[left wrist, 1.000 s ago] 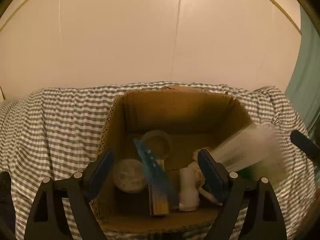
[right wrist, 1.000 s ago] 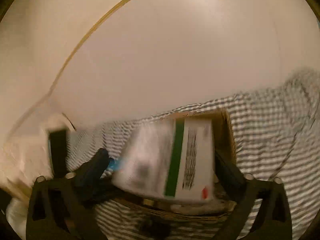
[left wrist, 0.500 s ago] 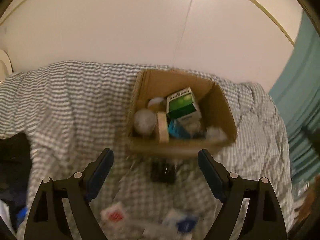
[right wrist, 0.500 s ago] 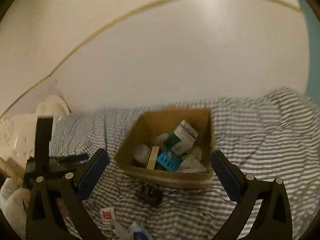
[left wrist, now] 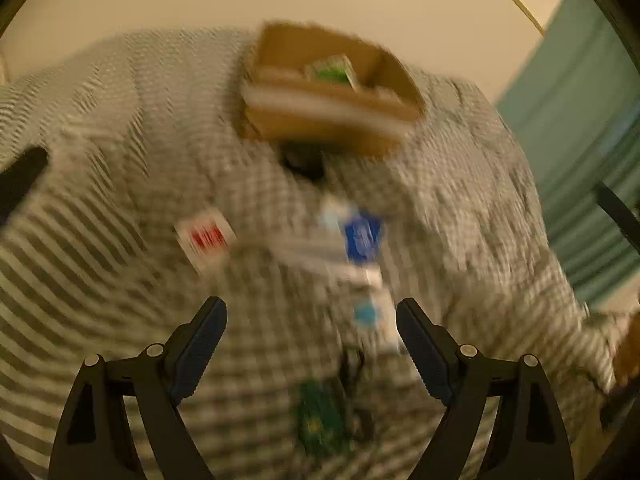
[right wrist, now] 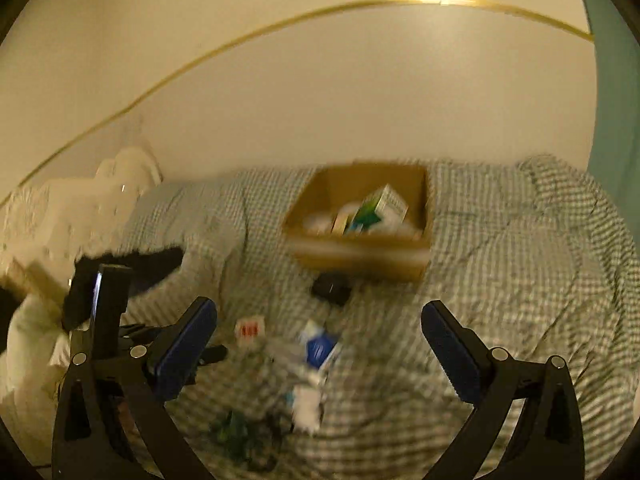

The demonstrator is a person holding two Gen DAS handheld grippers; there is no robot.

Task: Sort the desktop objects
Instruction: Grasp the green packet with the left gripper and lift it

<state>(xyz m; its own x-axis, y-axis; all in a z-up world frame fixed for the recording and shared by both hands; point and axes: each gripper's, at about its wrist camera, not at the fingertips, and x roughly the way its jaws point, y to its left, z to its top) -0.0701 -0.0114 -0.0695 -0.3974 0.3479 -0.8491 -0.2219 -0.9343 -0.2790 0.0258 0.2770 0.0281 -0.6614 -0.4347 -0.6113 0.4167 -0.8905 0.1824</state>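
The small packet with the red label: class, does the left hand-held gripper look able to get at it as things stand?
Probably yes. The packet with the red label lies alone on the checked cloth, nothing over it, and the left hand-held gripper is open and empty.

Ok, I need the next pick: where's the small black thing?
The small black object lies on the checked cloth just in front of the cardboard box, centre of both views, beyond the red-labelled packet.

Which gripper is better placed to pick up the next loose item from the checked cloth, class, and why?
Probably the left gripper: it is open, with the white-and-blue packet lying almost between its fingers. The right gripper, also open, sits farther back from the blurred clutter.
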